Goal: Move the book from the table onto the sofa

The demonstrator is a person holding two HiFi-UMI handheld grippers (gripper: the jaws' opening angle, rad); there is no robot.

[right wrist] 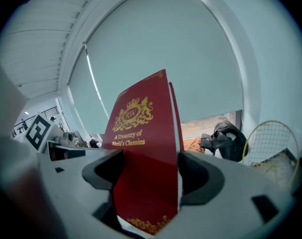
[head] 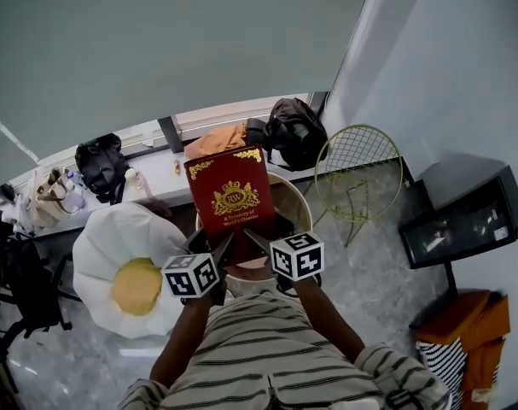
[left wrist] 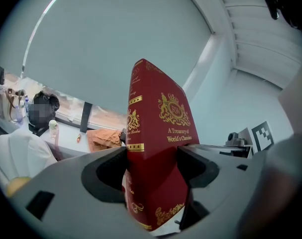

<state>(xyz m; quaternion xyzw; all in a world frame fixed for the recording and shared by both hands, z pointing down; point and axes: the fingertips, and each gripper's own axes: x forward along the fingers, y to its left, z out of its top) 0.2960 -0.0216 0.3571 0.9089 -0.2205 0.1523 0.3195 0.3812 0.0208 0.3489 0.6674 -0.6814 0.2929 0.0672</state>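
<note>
At the centre of the head view, red book (head: 231, 196) held upright in the air, its lower edge clamped by left gripper (head: 222, 248) at 7 o'clock and right gripper (head: 255, 239) at 5 o'clock, round table (head: 296, 200) seen behind it, white flower cushion (head: 126, 267) at 8 o'clock, black bag (head: 293, 131) at 1 o'clock.

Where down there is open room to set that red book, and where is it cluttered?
Free for the red book: the white cushion left of the round table, and the grey floor between the wire chair and the black cabinet. Crowded: the window ledge, lined with bags, an orange cloth and a black backpack.
</note>
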